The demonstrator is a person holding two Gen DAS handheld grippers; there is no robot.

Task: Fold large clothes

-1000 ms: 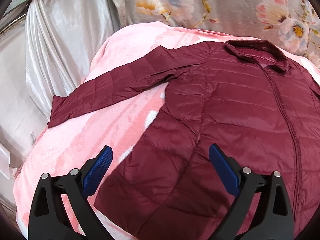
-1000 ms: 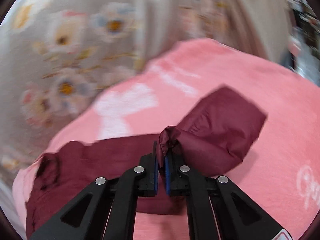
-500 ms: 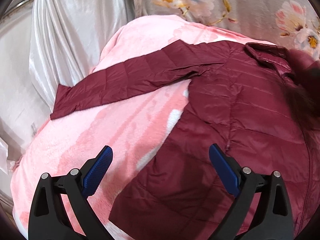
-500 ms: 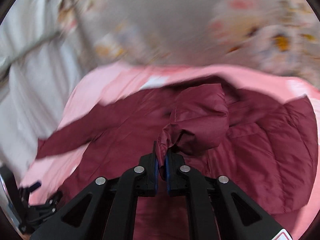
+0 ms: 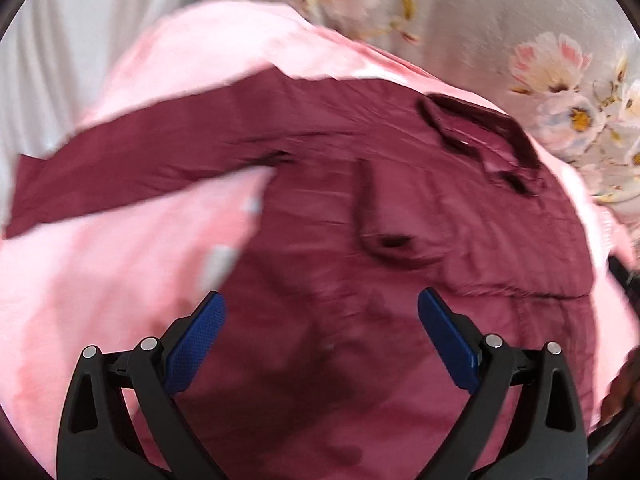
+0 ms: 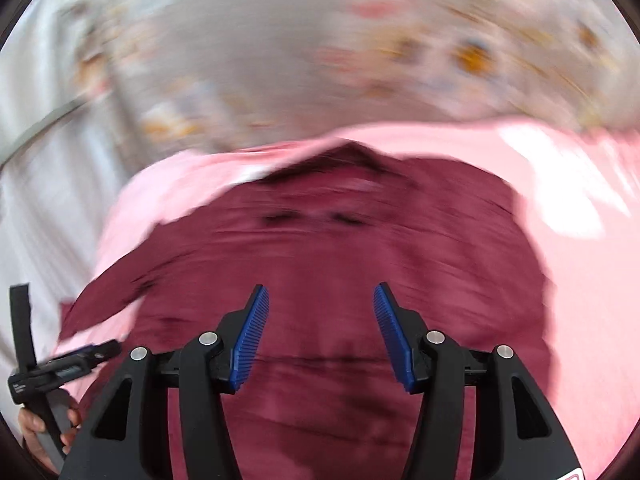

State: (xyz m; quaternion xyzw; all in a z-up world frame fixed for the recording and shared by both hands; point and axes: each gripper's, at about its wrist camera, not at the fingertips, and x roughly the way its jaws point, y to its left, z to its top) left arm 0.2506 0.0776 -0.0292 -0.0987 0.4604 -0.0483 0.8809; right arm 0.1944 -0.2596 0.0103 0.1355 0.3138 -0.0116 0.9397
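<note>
A dark red quilted jacket (image 5: 420,248) lies front up on a pink blanket (image 5: 100,280). Its collar (image 5: 480,136) points away from me. One sleeve (image 5: 140,160) stretches out to the left. The other sleeve (image 5: 384,216) lies folded across the chest, cuff down. My left gripper (image 5: 320,344) is open and empty above the jacket's lower body. My right gripper (image 6: 320,332) is open and empty above the jacket (image 6: 340,248); this view is blurred. The left gripper also shows in the right wrist view (image 6: 60,364), at the lower left.
A grey floral curtain (image 5: 520,20) hangs behind the bed. Shiny white fabric (image 5: 60,40) hangs at the left. The pink blanket (image 6: 580,240) extends to the right of the jacket.
My right gripper has opened and let go of the sleeve, which now lies folded across the jacket's chest. My left gripper has shifted, staying open.
</note>
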